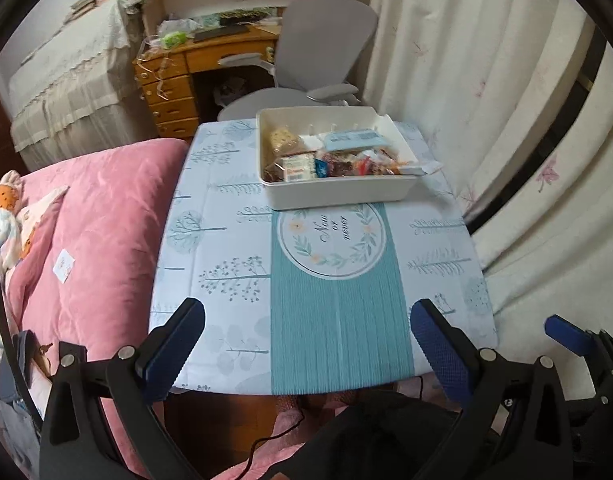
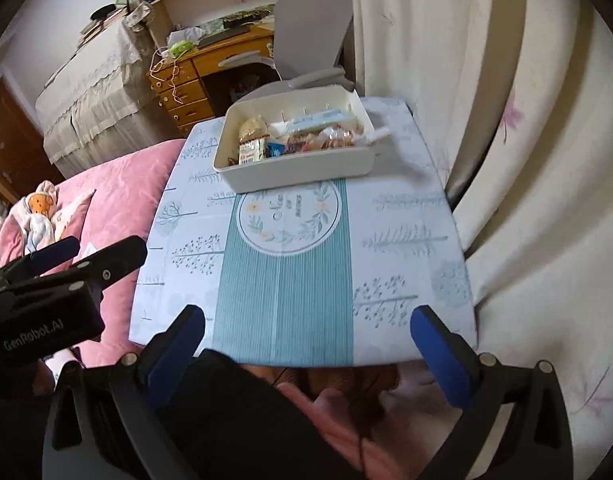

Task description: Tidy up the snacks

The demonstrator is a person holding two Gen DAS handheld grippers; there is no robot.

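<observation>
With both tongs held back above the near edge of the small table covered in a pale blue tree-print cloth [image 1: 226, 240], the sorting looks all but finished: the snacks, a jumble of wrapped biscuits and sweets [image 1: 330, 162], lie inside the cream rectangular plastic bin [image 1: 338, 194] at the far end of the table, and no loose packet shows on the cloth. The left gripper [image 1: 306, 344] stands spread wide with nothing between its blue-padded fingers; the right gripper [image 2: 306, 344] is likewise wide apart and empty. One white wrapper end [image 1: 424, 168] juts over the bin's right rim. I judge the step in hand to be a pull-away after a drop. The next move, if any, calls for reaching forward to the bin's right side and nudging that overhanging wrapper inside without tipping the light bin
</observation>
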